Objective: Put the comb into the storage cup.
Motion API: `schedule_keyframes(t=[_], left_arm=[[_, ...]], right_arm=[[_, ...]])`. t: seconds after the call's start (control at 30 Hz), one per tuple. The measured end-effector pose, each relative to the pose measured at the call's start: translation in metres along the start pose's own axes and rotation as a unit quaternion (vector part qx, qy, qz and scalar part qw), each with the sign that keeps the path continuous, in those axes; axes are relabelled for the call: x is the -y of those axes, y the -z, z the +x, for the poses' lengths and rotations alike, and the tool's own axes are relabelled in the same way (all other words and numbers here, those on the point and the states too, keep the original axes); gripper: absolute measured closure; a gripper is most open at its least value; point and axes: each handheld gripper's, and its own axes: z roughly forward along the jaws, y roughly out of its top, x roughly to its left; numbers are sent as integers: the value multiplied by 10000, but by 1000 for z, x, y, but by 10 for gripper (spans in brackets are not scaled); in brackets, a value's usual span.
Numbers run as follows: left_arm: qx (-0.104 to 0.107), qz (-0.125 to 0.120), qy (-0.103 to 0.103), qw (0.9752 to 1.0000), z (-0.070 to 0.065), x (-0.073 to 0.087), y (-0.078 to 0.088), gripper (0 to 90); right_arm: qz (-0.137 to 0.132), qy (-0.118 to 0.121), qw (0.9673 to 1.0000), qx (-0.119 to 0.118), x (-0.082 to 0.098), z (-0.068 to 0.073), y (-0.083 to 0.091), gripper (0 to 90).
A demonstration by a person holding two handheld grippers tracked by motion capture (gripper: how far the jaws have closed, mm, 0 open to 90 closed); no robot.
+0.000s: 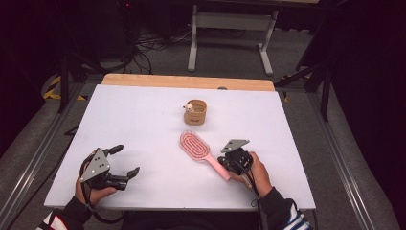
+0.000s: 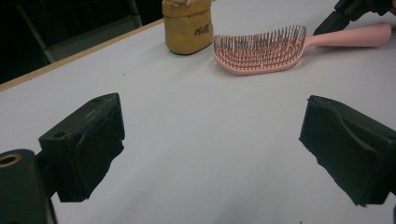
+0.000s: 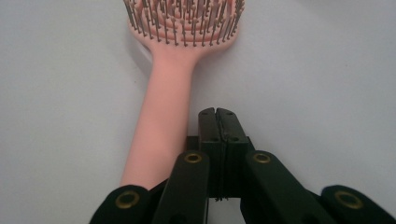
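Note:
A pink hairbrush (image 1: 197,149) lies bristles-up on the white table (image 1: 143,120), its handle pointing toward the person's right hand. My right gripper (image 1: 229,162) sits beside that handle, jaws pressed together with nothing between them. In the right gripper view the shut right gripper (image 3: 217,112) rests just right of the hairbrush (image 3: 163,121) handle. My left gripper (image 1: 125,160) stands open at the table's near left, empty. In the left gripper view the left gripper (image 2: 210,140) has wide-apart jaws that frame bare table, with the hairbrush (image 2: 261,49) farther off.
A small tan fabric pot (image 1: 195,112) with something pale inside stands behind the brush, and the tan pot (image 2: 187,25) appears again in the left gripper view. A wooden strip (image 1: 186,82) edges the table's far side. Metal frame legs (image 1: 193,38) stand beyond.

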Motion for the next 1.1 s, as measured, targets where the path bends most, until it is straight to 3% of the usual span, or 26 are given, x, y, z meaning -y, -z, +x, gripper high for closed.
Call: schedule_keyframes(t=[0.73, 1.1], left_arm=[[30, 64, -41, 10000, -1, 0, -1, 75], [40, 79, -47, 9999, -1, 0, -2, 76]], right_arm=[[67, 52, 10000, -23, 2, -1, 4, 865], [-67, 22, 10000, -1, -1, -4, 11, 830]])
